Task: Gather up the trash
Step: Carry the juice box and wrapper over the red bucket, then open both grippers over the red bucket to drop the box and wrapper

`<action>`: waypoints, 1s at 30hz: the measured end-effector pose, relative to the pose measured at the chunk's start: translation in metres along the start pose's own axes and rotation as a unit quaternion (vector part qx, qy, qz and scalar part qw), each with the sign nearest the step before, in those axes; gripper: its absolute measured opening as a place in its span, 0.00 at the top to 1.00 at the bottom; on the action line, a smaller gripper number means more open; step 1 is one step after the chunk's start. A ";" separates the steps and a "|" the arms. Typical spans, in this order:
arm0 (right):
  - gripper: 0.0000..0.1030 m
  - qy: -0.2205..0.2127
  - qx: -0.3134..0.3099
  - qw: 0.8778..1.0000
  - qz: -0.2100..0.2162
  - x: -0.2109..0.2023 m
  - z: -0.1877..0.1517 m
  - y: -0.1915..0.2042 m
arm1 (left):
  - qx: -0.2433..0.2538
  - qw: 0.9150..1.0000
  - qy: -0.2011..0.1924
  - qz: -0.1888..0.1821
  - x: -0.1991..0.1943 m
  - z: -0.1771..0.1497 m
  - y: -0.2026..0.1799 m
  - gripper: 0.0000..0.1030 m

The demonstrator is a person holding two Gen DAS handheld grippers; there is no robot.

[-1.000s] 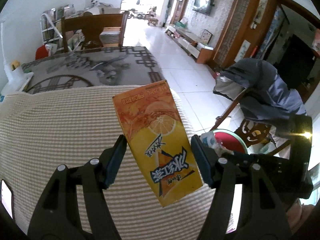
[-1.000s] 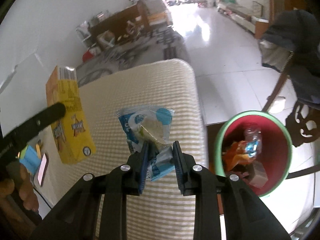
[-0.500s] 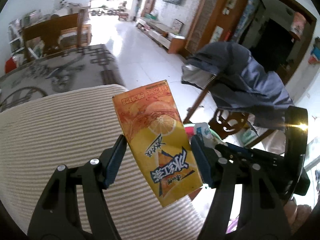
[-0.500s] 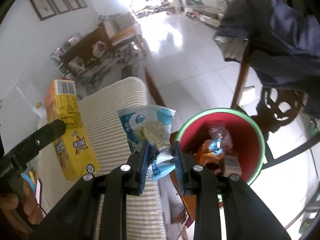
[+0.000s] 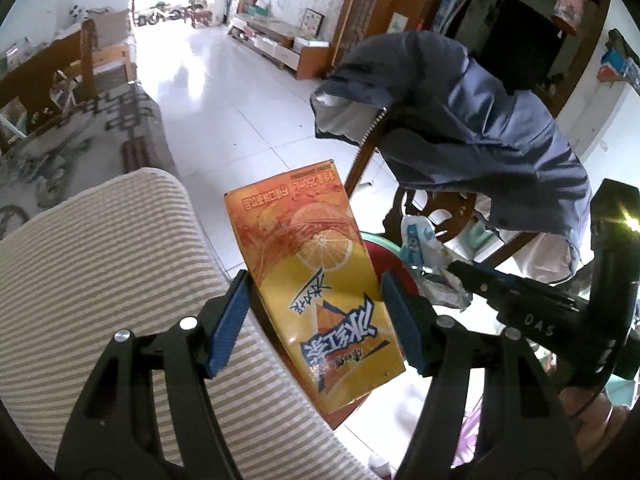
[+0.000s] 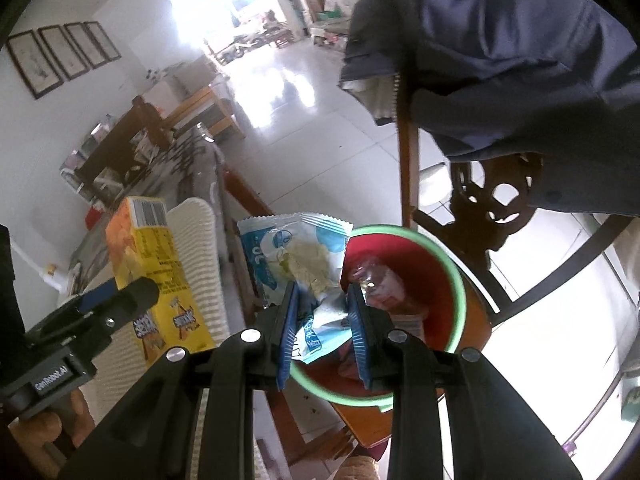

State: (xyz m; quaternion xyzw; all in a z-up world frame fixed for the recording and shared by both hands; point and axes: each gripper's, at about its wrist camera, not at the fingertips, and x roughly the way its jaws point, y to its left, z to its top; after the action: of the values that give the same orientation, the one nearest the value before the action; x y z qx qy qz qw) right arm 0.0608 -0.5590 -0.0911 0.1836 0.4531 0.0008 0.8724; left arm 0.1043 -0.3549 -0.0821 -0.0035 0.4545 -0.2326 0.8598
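My left gripper (image 5: 316, 324) is shut on an orange and yellow juice carton (image 5: 316, 280), held in the air over the striped table's right edge. The carton also shows in the right wrist view (image 6: 156, 280). My right gripper (image 6: 322, 328) is shut on a blue and white snack wrapper (image 6: 296, 260), held over the left rim of a red bin with a green rim (image 6: 460, 292). The bin holds several pieces of trash (image 6: 384, 284). In the left wrist view the wrapper (image 5: 420, 240) and the bin (image 5: 380, 248) sit just behind the carton.
A table with a beige striped cloth (image 5: 100, 280) is at the left. A wooden chair draped with a blue jacket (image 5: 480, 120) stands right behind the bin; it also shows in the right wrist view (image 6: 500, 40). White tiled floor (image 5: 224, 100) lies beyond.
Both grippers have swung right, off the table toward the bin. The wrapper has come from above the cloth to over the bin's rim. The carton has reached the table's edge.
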 end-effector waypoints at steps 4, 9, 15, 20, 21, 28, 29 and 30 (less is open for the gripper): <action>0.75 -0.001 0.011 1.000 -0.003 0.002 0.004 -0.008 | 0.005 1.000 0.009 -0.002 0.012 0.005 -0.006 0.38; 0.74 0.001 0.018 1.000 -0.008 0.005 0.006 -0.013 | 0.010 1.000 0.018 -0.005 0.022 0.007 -0.011 0.38; 0.74 0.003 0.021 1.000 -0.013 0.008 0.006 -0.015 | 0.013 1.000 0.025 -0.008 0.029 0.006 -0.014 0.38; 0.74 0.002 0.018 1.000 -0.020 0.008 0.006 -0.014 | 0.014 0.999 0.027 -0.010 0.032 0.007 -0.014 0.37; 0.74 0.001 0.017 1.000 -0.022 0.008 0.005 -0.013 | 0.015 0.999 0.028 -0.012 0.033 0.007 -0.014 0.37; 0.59 0.004 0.029 0.999 -0.036 0.008 0.001 -0.019 | 0.025 0.999 0.029 -0.019 0.039 0.008 -0.021 0.34; 0.53 0.001 0.034 0.999 -0.038 0.007 0.000 -0.020 | 0.026 0.999 0.030 -0.019 0.040 0.008 -0.022 0.29; 0.51 -0.001 0.035 0.999 -0.039 0.006 0.000 -0.020 | 0.026 0.999 0.029 -0.018 0.040 0.008 -0.022 0.27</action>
State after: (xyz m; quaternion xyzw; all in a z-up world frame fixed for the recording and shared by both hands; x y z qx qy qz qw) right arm 0.0611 -0.5769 -0.1028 0.1961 0.4592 -0.0495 0.8650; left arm 0.1207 -0.3925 -0.1038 0.0176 0.4727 -0.2603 0.8417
